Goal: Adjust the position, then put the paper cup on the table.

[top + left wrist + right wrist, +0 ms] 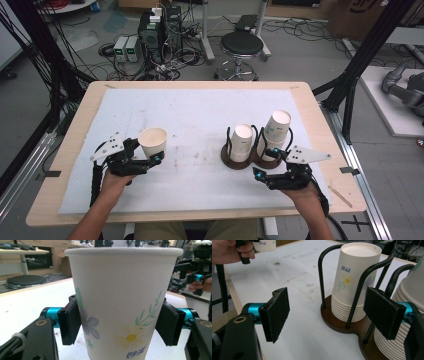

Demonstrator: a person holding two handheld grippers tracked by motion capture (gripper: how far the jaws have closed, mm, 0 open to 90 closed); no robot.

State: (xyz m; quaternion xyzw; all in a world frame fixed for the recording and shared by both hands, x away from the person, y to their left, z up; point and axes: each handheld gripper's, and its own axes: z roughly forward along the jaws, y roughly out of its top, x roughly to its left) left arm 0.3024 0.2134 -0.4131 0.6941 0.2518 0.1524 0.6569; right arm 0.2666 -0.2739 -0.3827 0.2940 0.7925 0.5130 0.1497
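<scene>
The left gripper [120, 327], held level over the table's [70, 150] left side, clamps an upright white paper cup [123, 300] printed with flowers between both pads. The right gripper [332, 315] gapes, holding nothing, beside 2 upturned cup stacks [354, 282] in a wire holder [337, 320].

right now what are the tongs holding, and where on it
The left tongs clamp an upright paper cup by its lower sides. The right tongs stand open, holding nothing.

The left gripper [122, 326] clamps an upright paper cup [123, 302] at frame centre; the other hand [200, 285], somewhat blurred, appears at upper right.
</scene>
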